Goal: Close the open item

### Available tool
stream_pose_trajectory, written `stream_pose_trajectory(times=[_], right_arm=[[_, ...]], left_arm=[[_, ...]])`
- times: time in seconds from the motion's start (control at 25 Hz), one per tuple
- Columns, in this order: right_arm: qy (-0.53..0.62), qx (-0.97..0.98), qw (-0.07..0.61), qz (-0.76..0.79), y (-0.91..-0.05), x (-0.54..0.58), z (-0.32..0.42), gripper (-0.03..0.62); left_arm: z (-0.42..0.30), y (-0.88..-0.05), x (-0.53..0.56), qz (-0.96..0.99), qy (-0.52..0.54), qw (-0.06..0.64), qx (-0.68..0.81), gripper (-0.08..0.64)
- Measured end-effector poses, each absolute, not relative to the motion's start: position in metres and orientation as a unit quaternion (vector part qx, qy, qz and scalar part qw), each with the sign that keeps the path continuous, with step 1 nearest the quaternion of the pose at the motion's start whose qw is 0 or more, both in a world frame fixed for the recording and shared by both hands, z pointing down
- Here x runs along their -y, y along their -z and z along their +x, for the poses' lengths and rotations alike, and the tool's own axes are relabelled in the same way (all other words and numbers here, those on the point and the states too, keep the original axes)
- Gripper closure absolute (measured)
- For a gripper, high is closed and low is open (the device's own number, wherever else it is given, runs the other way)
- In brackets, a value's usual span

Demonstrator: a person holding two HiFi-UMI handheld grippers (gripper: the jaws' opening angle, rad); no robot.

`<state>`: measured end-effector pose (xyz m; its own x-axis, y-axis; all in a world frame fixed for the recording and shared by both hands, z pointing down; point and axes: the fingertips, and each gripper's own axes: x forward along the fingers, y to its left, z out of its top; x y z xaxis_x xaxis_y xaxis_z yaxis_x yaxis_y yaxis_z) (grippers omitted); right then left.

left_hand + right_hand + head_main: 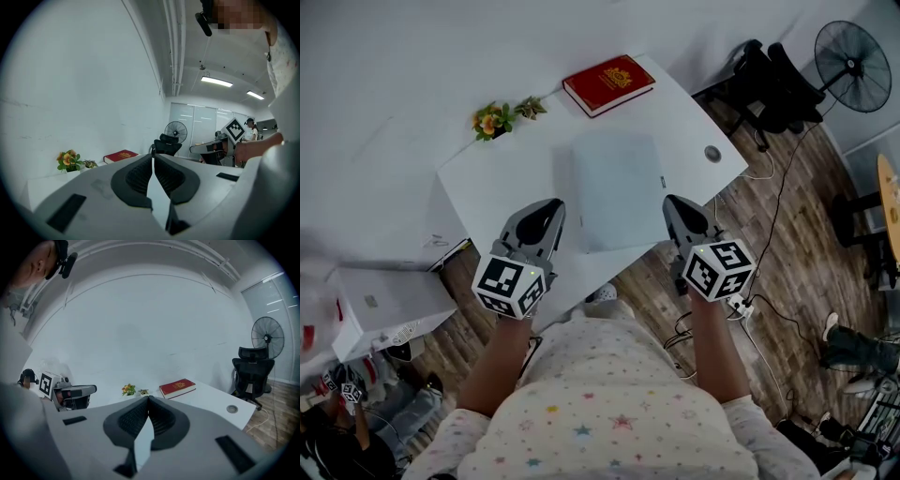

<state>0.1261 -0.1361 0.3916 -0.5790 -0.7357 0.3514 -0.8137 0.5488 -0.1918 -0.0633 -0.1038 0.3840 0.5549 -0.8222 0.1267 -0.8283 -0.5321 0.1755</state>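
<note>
On white table (pixel 516 178), closed laptop (pixel 617 190), long axis toward red book (pixel 608 83)

The laptop (pixel 617 187) lies in the middle of the worktop (pixel 506 187), reaching its near edge. Behind it, at the far right corner, lies the book (pixel 608 84). Along the far edge to the book's left stand a small plant (pixel 529 108) and, further left, the flowers (pixel 491 120). A round disc (pixel 712 153) sits by the right edge. The left claw (pixel 551 210) and right claw (pixel 675 206) flank the laptop's near corners.
</note>
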Motion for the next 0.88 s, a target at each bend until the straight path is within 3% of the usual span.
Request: stream_pose_trajectory(times=[0.44,0.88], right_arm=[[-0.104,0.879,0.105,0.453,-0.354,0.122,0.128,0.591],[-0.078,0.878,0.074,0.467,-0.326,0.118,0.126,0.591]], left_arm=[[-0.061,-0.358,0.1,0.876,0.006,0.079,0.477,0.545],[-0.074,-0.344,0.101,0.863,0.022,0.093,0.497,0.546]])
